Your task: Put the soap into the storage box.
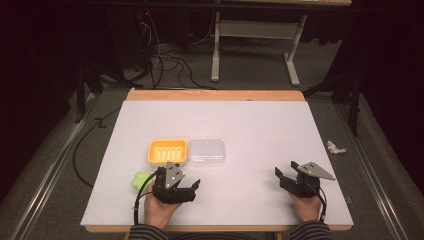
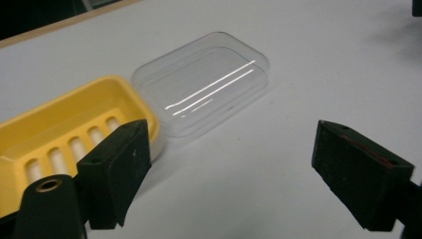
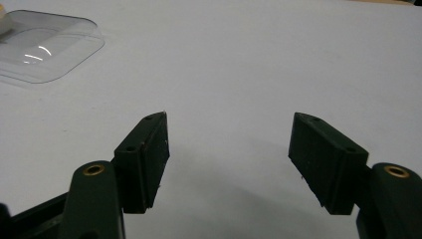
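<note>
A white-topped wooden table (image 1: 250, 125) stands on grey carpet (image 1: 65, 165). At twelve o'clock, a pale metal desk frame (image 1: 216, 50); at eleven, tangled black cables (image 1: 165, 62). Surrounding walls look dark, perhaps curtained.

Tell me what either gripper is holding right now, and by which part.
Nothing is held. The left gripper and the right gripper both stand open with only bare table between their jaws.
</note>
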